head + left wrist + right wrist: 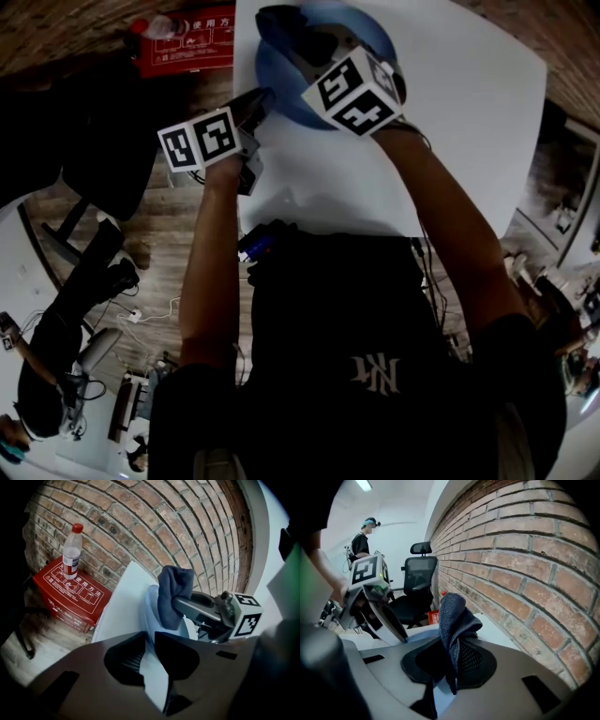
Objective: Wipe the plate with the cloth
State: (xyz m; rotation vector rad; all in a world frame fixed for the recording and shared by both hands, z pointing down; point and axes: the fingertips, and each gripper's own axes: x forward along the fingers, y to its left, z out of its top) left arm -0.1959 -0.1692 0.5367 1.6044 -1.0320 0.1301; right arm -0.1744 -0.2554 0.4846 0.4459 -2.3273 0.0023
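Blue woven cloth (451,616) — round plate (278,80)

A water bottle (71,550) stands upright on a red box (70,595) beside the brick wall (154,522)

A coarse woven cloth (451,613) is showing its rough weave beside a smooth, faintly glossy plate (278,89), a matt white table (469,112) and a rough brick wall (525,559).
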